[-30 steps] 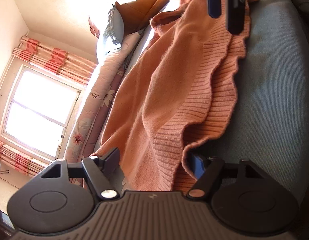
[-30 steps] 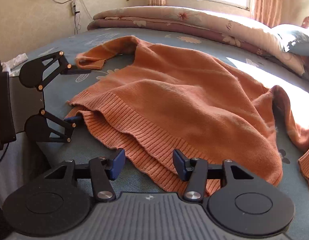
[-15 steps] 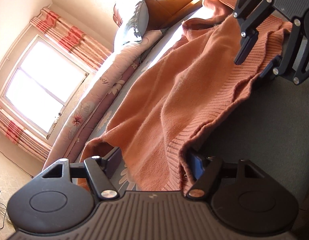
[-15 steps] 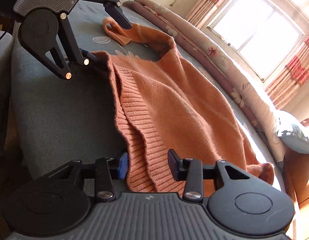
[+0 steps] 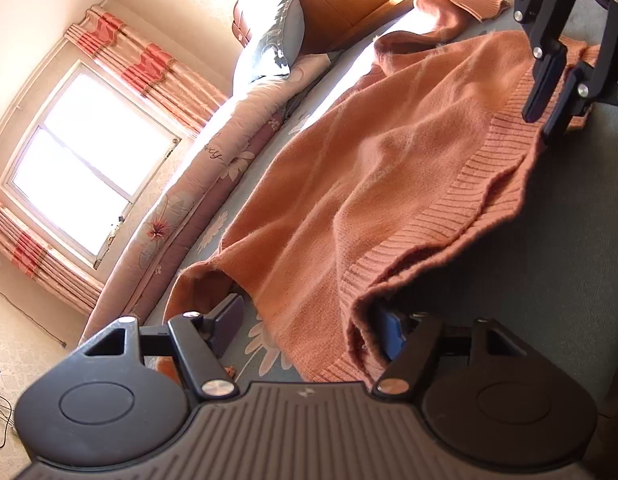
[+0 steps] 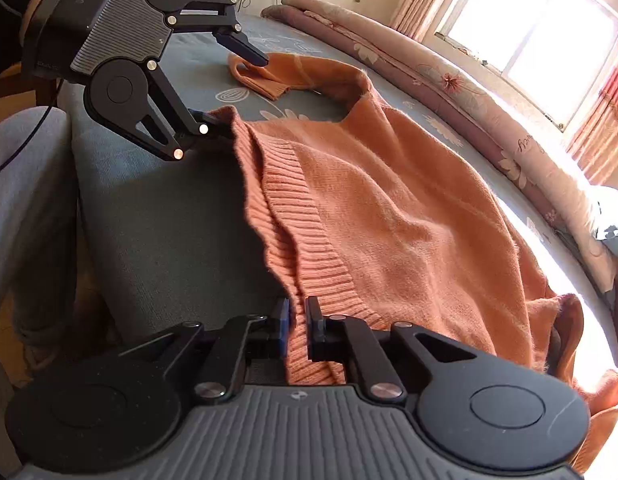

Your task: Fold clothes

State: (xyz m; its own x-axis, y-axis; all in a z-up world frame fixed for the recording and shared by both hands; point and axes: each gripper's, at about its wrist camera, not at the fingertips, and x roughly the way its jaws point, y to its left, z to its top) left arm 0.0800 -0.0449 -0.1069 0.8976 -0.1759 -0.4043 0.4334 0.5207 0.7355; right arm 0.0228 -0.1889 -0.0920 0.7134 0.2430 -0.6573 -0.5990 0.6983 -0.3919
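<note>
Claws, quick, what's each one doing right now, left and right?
Left claw: open wide; sweater hem lies against one finger only.
Right claw: just been closing, now shut on the sweater's ribbed hem.

Orange knit sweater [image 6: 389,216] lies spread, rumpled, on the blue-grey floral bed cover [image 6: 161,216], ribbed hem [image 5: 449,232] at the near edge, one sleeve [image 6: 277,76] stretched away.

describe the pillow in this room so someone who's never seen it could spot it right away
Start at the bright window and follow the long rolled floral quilt along the far edge of the bed to the wooden headboard. The pillow stands propped there, the only blue-grey cushion, unlike the pink quilt and the orange sweater.
</note>
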